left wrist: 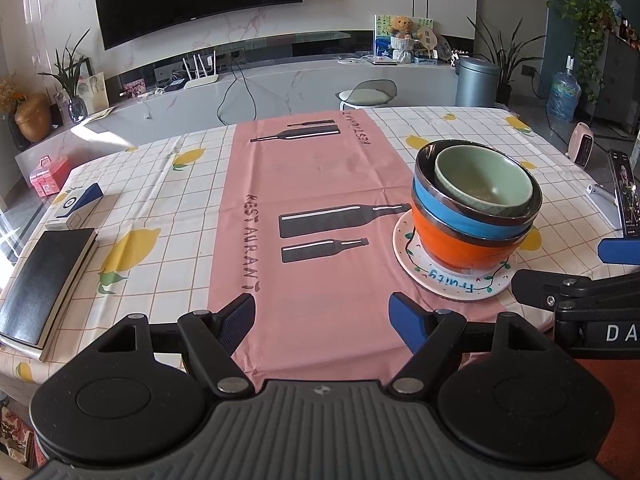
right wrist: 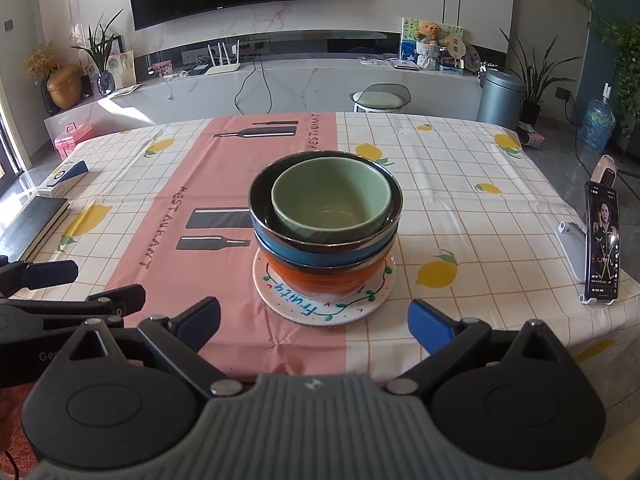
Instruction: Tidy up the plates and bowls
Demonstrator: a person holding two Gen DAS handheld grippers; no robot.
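The stack stands on the white plate (right wrist: 324,308), which lies where the pink runner (right wrist: 168,216) meets the checked cloth. On this plate sits the orange bowl (right wrist: 320,282), inside it the blue bowl (right wrist: 320,254), and on top the green bowl (right wrist: 332,200), nested probably to save room. The green bowl leans toward the right inside the blue one, so it could shift.

The right gripper (right wrist: 314,322) is just in front of the plate, wide open, holding nothing. The left gripper (left wrist: 322,318) is to the left of the plate, also open and empty.

Left of the plate the runner is free; to its right a phone (right wrist: 602,248) stands near the table edge.
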